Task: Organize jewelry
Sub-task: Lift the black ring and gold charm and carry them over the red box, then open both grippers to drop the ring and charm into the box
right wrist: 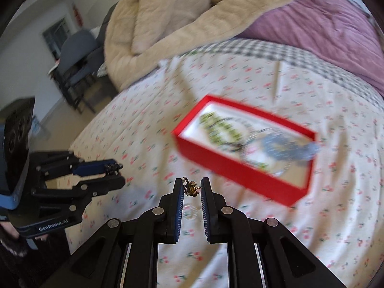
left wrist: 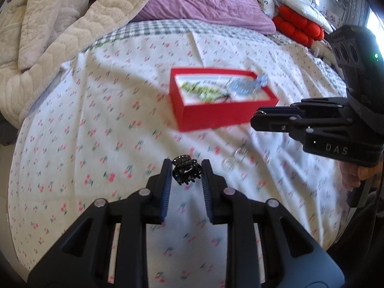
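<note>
The red box (left wrist: 223,100) and what is lying in it are smearing with motion blur in both views, so the green beaded piece (left wrist: 199,90) and the blue-grey beaded piece (left wrist: 244,85) inside are reading only as colours and rough loops; what kind of jewelry each is cannot be told. The blue-grey piece is hanging over the box's far right rim. A pale, transparent thing (left wrist: 234,159) is lying on the cherry-print sheet (left wrist: 96,124) between the box and the grippers, too blurred to name.

The left gripper (left wrist: 184,168) is pinching a small black claw hair clip (left wrist: 186,171) between its fingertips, above the sheet, near the box but apart from it. The right gripper (right wrist: 192,187) is pinching a small gold-coloured ring with a dark stone (right wrist: 190,188), likewise over the sheet, just short of the box's near side.

The left wrist view is showing the right gripper side-on, its jaws nearly together, but the ring is barely a glint at its tip; only the right wrist view is showing it clearly. The right wrist view is showing the clip as a dark knob at the left gripper's tip. A purple pillow (left wrist: 211,2) and a cream quilted blanket (left wrist: 48,31) are lying behind; red cushions (left wrist: 297,27) are showing in the left view alone, a grey chair (right wrist: 76,50) in the right alone
</note>
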`<state>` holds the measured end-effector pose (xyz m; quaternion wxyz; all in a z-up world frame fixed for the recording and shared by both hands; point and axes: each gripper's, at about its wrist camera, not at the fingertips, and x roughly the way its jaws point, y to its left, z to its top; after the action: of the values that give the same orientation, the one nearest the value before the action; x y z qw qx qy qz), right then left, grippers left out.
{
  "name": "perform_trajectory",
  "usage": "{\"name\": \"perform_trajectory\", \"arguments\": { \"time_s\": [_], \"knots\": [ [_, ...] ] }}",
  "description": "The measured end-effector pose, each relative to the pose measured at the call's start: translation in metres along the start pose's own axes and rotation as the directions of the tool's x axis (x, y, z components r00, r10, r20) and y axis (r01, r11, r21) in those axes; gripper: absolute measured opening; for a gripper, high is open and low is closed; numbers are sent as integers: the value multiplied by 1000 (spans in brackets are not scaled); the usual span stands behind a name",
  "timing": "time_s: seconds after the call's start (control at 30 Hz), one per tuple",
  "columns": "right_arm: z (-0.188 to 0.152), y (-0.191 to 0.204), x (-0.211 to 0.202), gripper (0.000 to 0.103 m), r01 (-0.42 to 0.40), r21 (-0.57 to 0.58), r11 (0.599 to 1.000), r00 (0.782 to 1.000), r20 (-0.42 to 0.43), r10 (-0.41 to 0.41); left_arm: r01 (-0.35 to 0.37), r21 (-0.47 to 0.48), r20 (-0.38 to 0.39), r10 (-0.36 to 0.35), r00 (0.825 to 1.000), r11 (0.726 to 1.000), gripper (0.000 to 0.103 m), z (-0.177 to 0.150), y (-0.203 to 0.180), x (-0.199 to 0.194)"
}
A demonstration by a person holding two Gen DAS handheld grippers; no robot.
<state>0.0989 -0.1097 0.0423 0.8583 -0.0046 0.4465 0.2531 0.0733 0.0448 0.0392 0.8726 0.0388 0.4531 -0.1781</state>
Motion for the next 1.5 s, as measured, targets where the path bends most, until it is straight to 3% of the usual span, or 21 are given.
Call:
{"name": "perform_trajectory", "arguments": {
  "time_s": [0.33,0.63,0.97,1.03,1.07,1.1,1.13,1.17,1.27,1.4,1.5],
  "knots": [
    [11,-56,-28,14,22,161,987,997,64,-33,47,-21,34,-46,998,999,26,42,-27,17],
    [11,-82,-10,15,6,274,962,999,42,-18,72,-55,41,-70,997,996,26,67,-39,47],
    [11,-96,3,16,1,313,950,999,32,-11,47,-57,15,-46,999,997,26,76,-40,77],
    [12,-98,2,21,10,337,941,999,43,-26,8,-49,3,-8,1000,999,36,78,-41,75],
    [13,-99,1,29,11,355,935,999,38,-26,-6,-58,-2,6,1000,998,42,77,-40,68],
    [13,-99,-1,50,-1,376,927,999,39,-14,-6,-63,3,7,1000,998,61,77,-37,63],
    [11,-99,-7,62,-22,396,918,998,62,-3,-12,-61,13,13,1000,998,75,76,-35,57],
    [9,-99,-14,72,-27,408,913,996,86,-9,-28,-44,37,30,999,999,77,76,-35,49],
    [5,-98,-37,72,-39,420,906,991,131,-19,-53,-21,65,55,996,998,78,77,-35,38],
    [3,-97,-56,72,2,402,916,991,120,-54,-43,-109,24,45,999,993,85,77,-29,37],
    [0,-99,-63,76,31,402,915,991,109,-81,-45,-112,6,46,999,993,93,69,-32,34]
  ]
}}
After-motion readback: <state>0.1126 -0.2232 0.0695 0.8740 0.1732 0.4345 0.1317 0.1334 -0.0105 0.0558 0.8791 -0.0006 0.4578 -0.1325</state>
